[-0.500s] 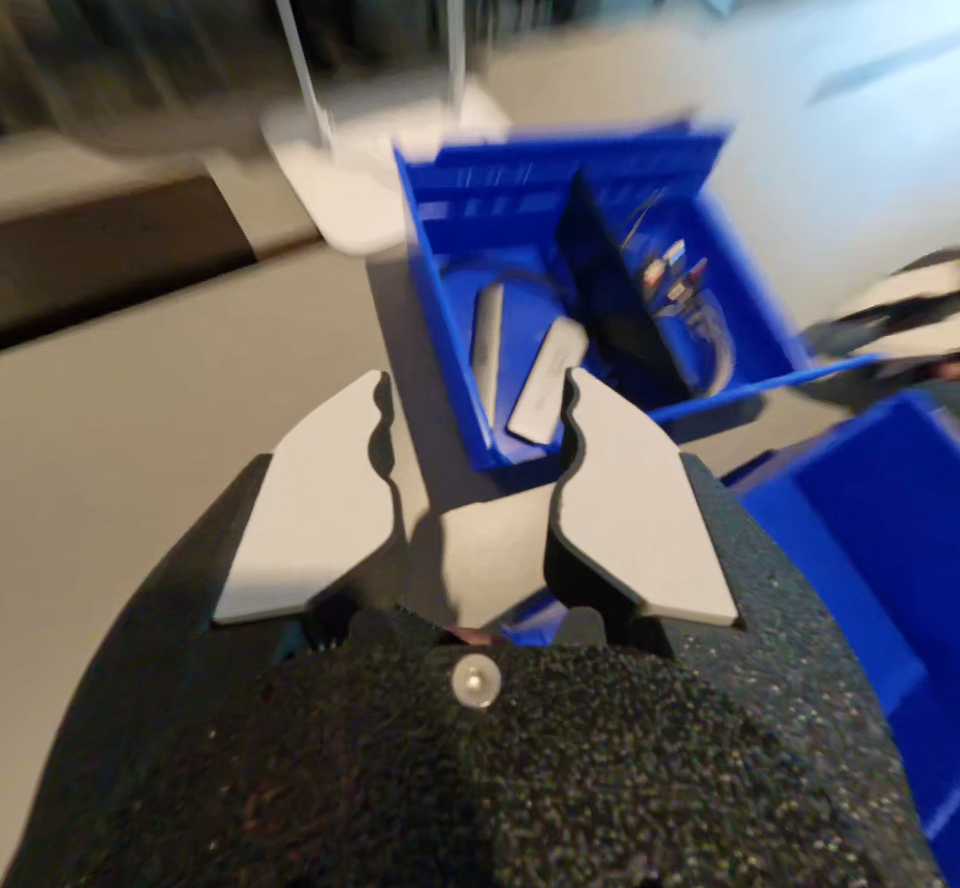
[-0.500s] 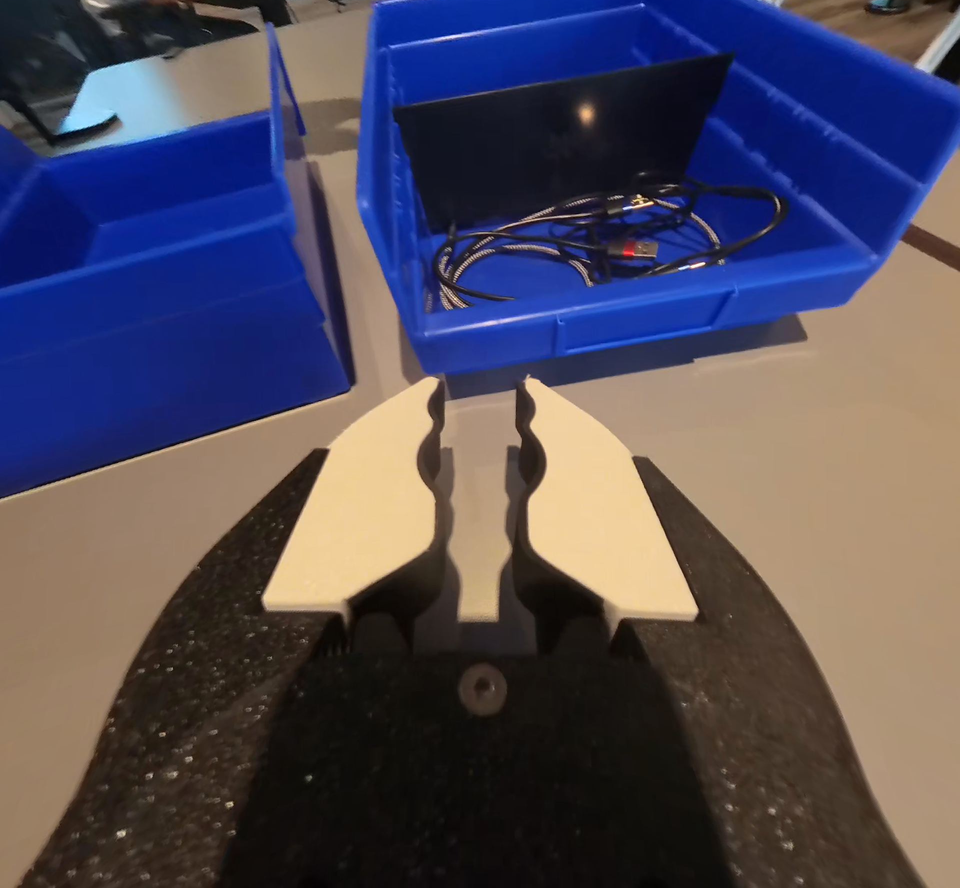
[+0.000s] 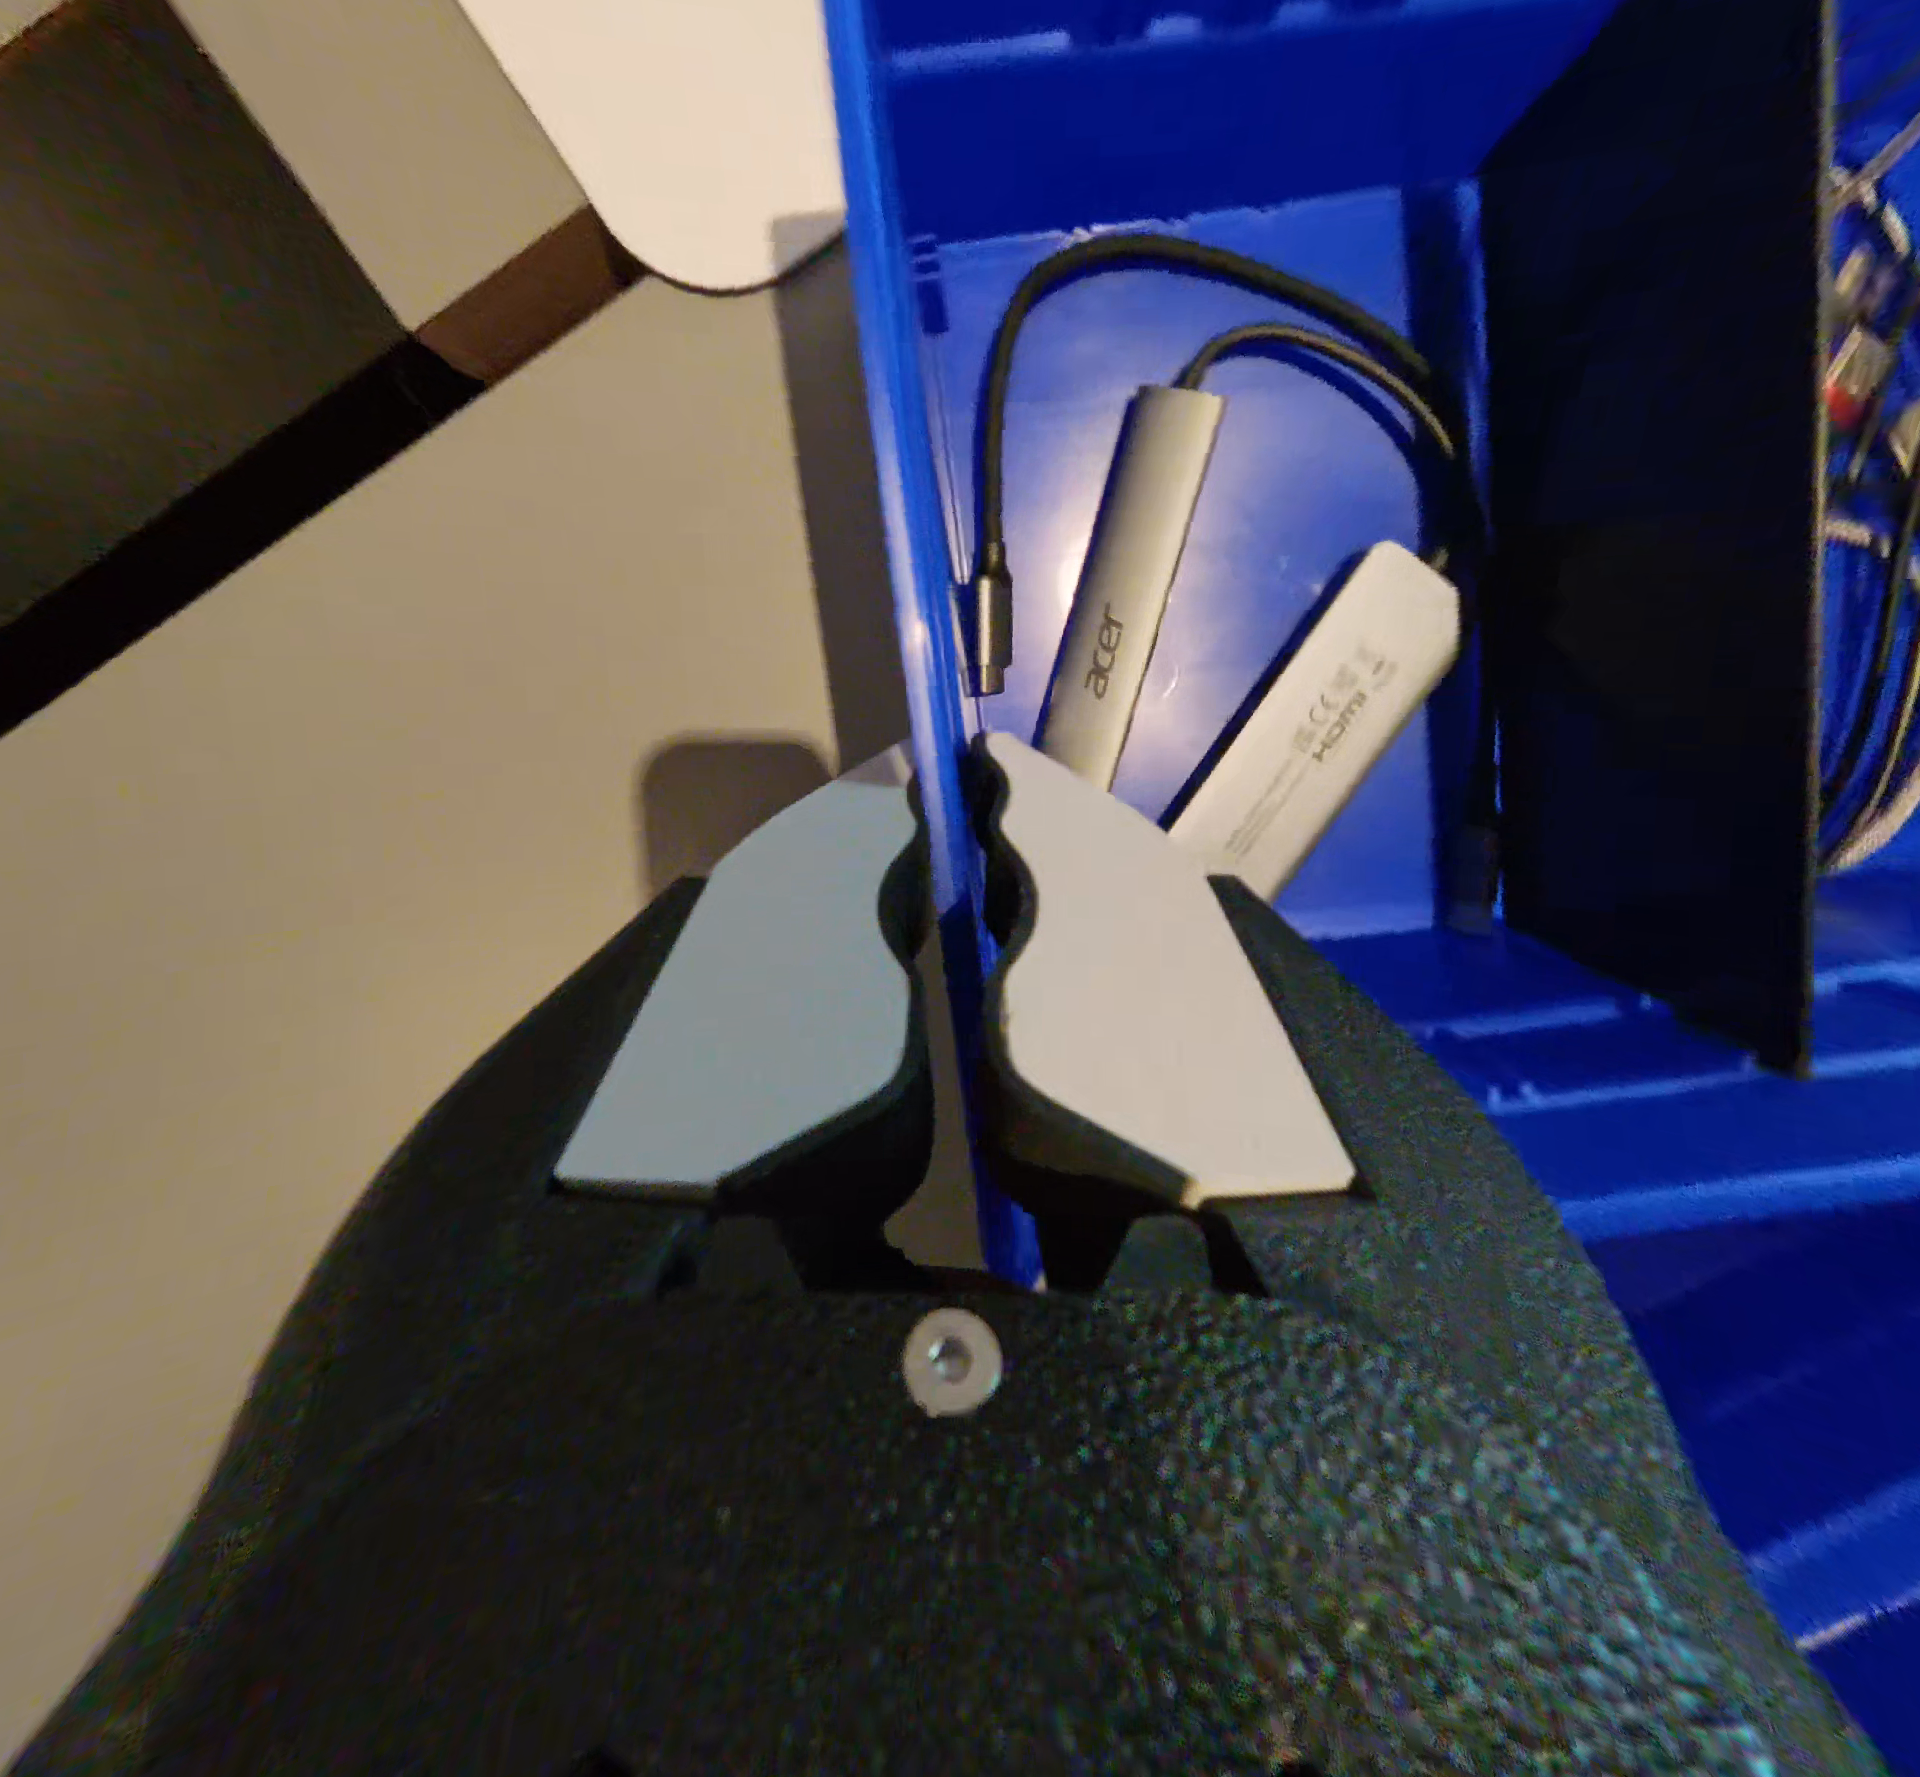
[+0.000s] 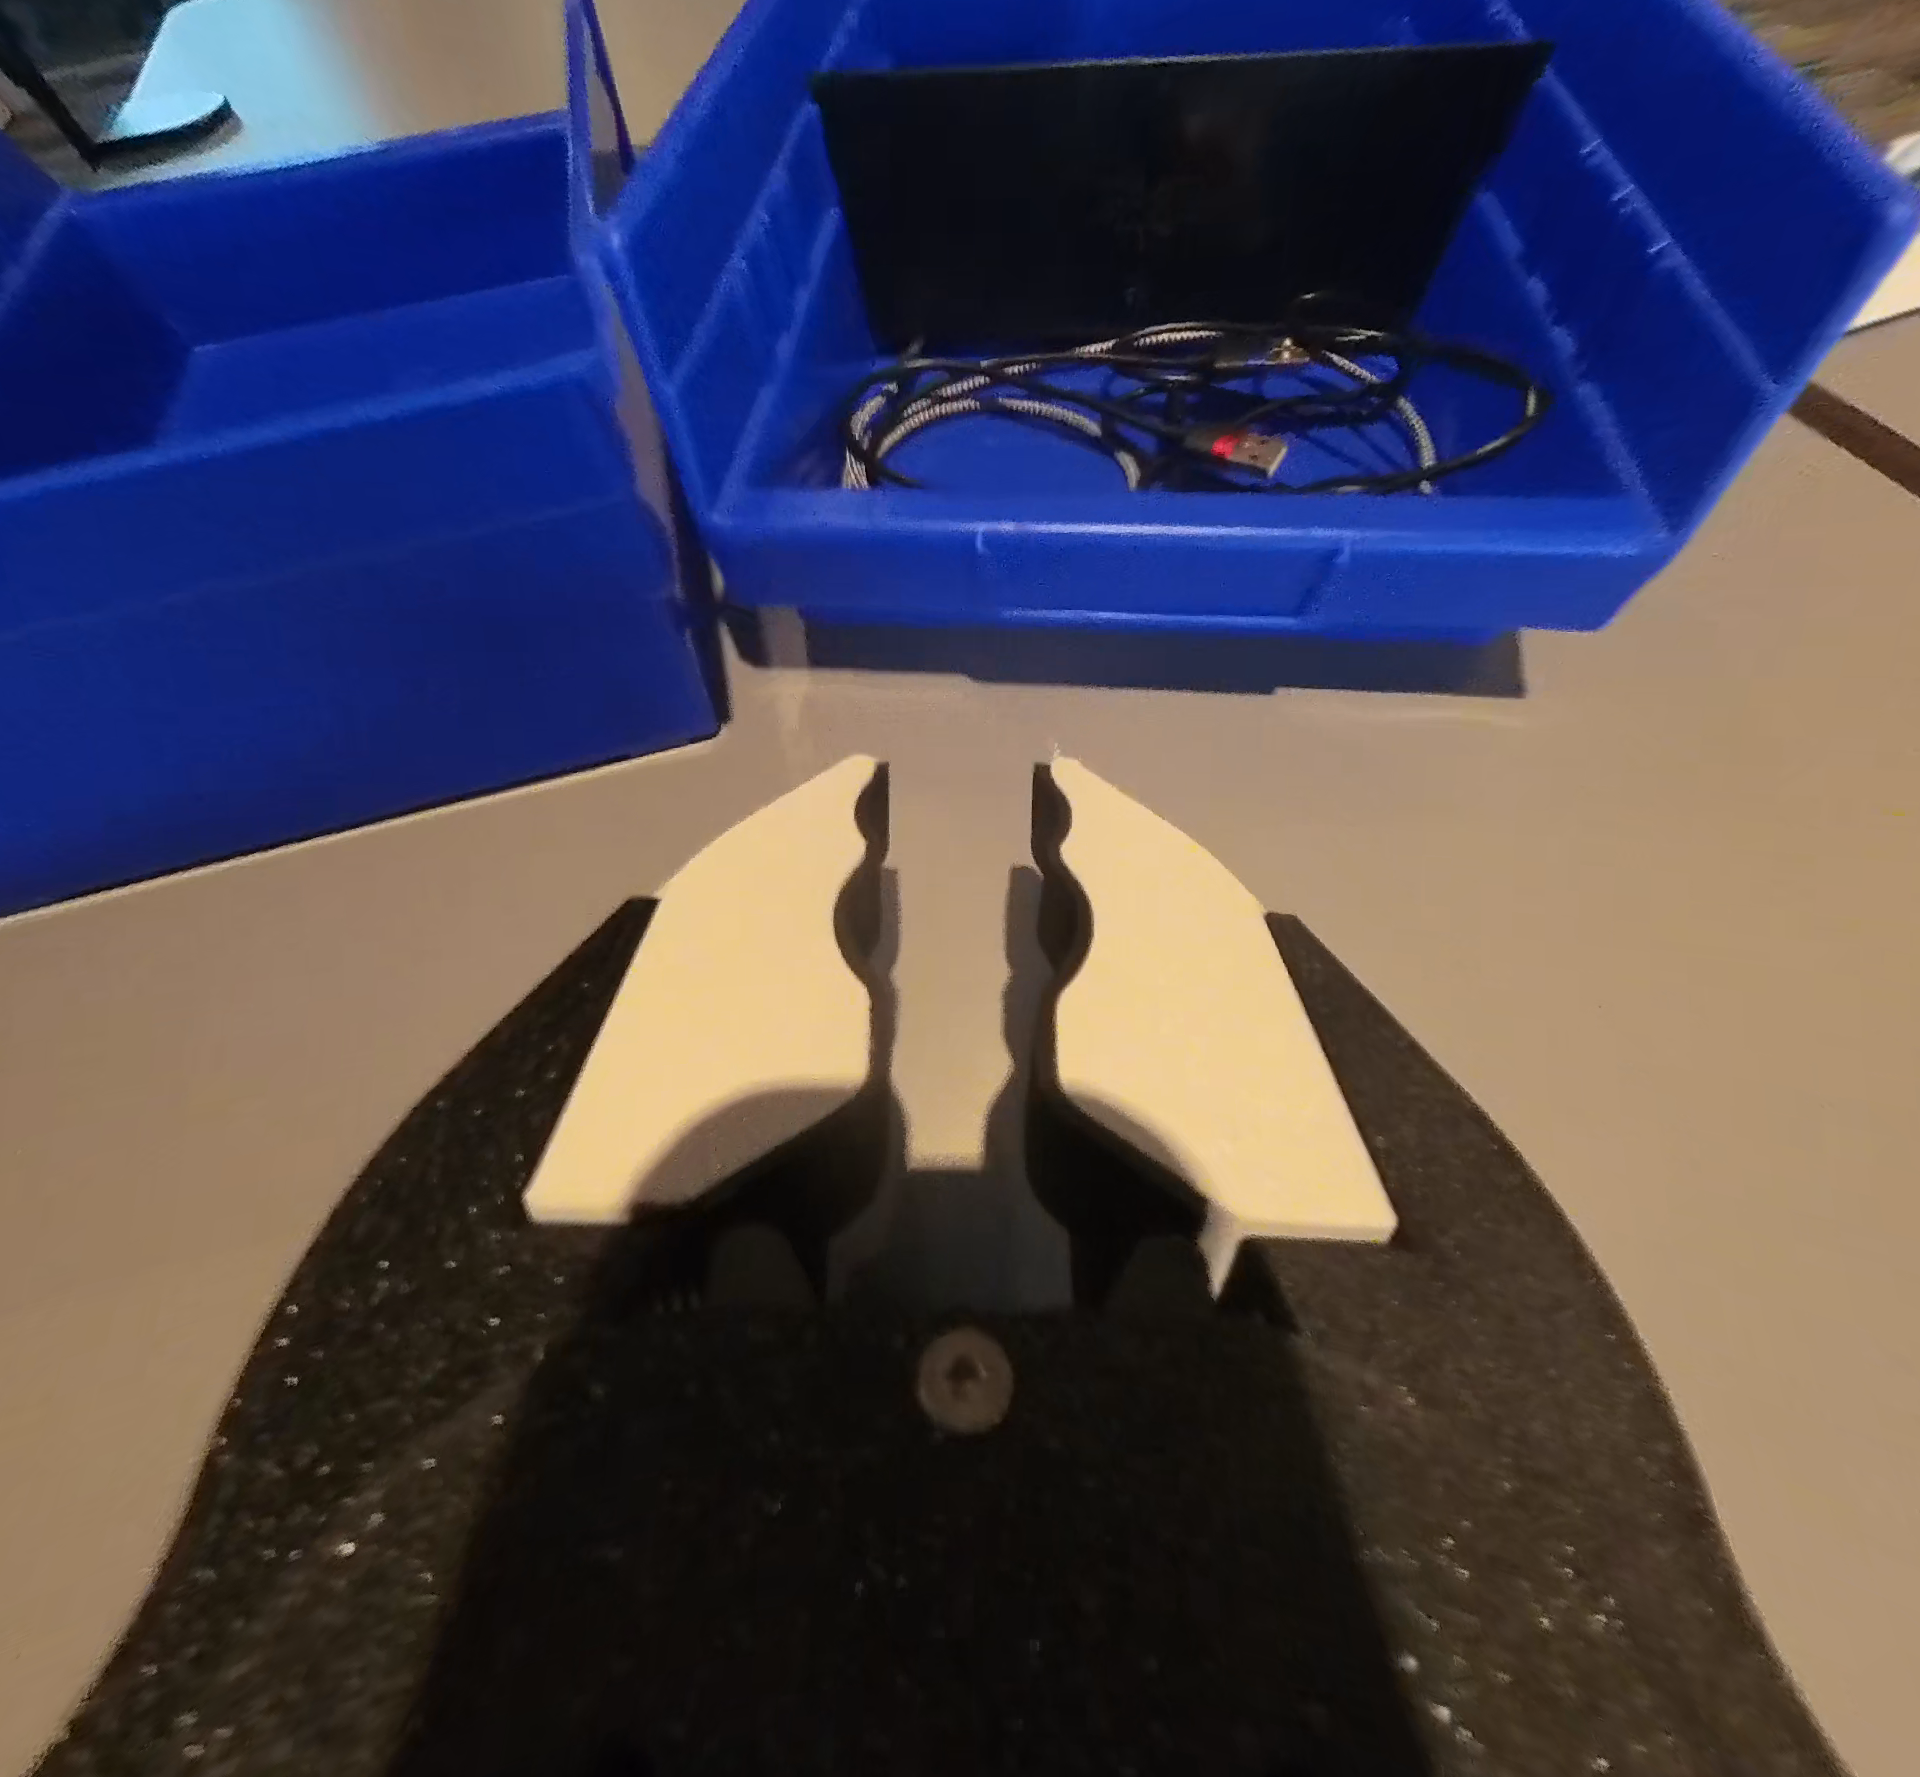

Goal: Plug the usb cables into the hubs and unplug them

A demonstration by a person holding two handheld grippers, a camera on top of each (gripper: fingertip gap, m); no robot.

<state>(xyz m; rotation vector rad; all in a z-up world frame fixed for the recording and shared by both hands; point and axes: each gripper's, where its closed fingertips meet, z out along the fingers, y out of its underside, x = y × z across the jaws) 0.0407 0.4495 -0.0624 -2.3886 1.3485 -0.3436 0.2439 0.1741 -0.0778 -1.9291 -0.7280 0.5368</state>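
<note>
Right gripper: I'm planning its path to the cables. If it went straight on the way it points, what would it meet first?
Probably the front wall of the blue bin; the right gripper is open over bare table, the cables behind that wall. Height is unclear.

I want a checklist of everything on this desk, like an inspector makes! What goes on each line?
Surface: grey tabletop, bare in front of the bins.
Job's things: two grey USB hubs lie in the divided blue bin, behind its black divider.
Clutter: a second blue bin beside it; nothing seen in the part that shows.
Grippers: left claw closed on the divided bin's wall; right claw open, holding nothing, above the table.
Cables: tangled USB cables in the front compartment, one with a red plug; each hub has its own dark lead.
Surroundings: more tables and dark furniture, blurred.
</note>
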